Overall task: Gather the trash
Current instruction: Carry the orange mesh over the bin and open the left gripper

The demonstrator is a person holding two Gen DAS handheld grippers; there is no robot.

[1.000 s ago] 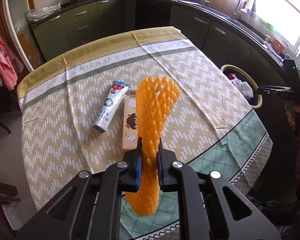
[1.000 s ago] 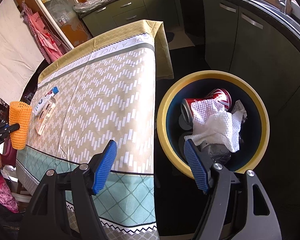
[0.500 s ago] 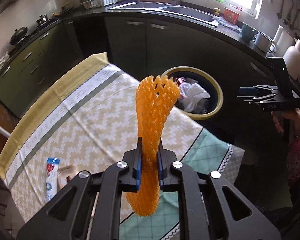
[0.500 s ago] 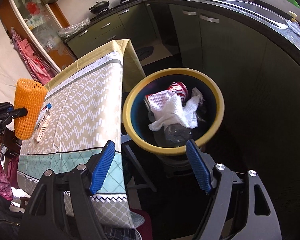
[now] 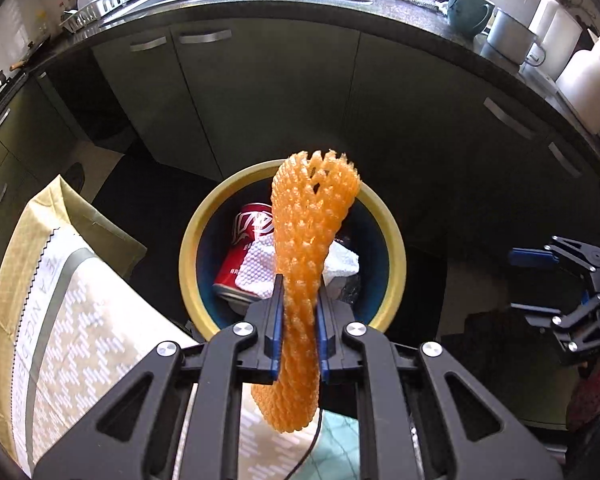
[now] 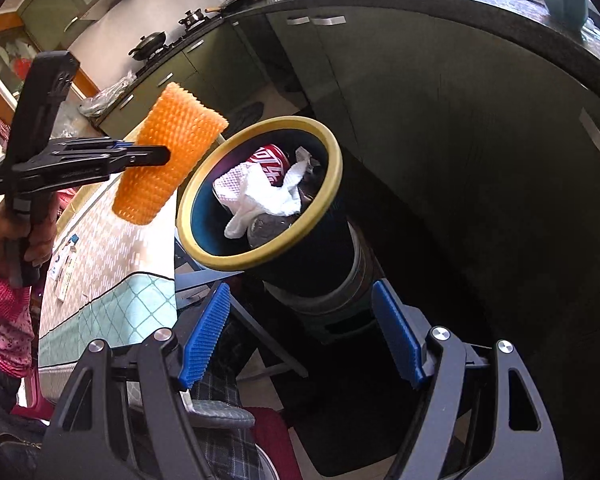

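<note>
My left gripper (image 5: 299, 318) is shut on an orange foam fruit net (image 5: 310, 232), which stands up between the blue pads. From the right wrist view the same net (image 6: 172, 152) hangs just left of the bin, above the table edge. The yellow-rimmed dark bin (image 5: 392, 248) lies straight beyond the left gripper; inside are a red can (image 5: 246, 240) and crumpled white tissue (image 5: 256, 270). My right gripper (image 6: 300, 336) is open, with nothing between its pads, low in front of the bin (image 6: 260, 256).
The table with a patterned cloth (image 5: 60, 320) sits at lower left; a tube and a small box (image 6: 66, 270) still lie on it. Dark green cabinets (image 5: 260, 92) curve behind the bin, under a counter with a sink. A person's hand in a pink sleeve (image 6: 4, 300) holds the left gripper.
The left gripper has swung right from over the table toward the bin, carrying the net. The right gripper has also shifted, so the bin now appears higher and tilted in its view.
</note>
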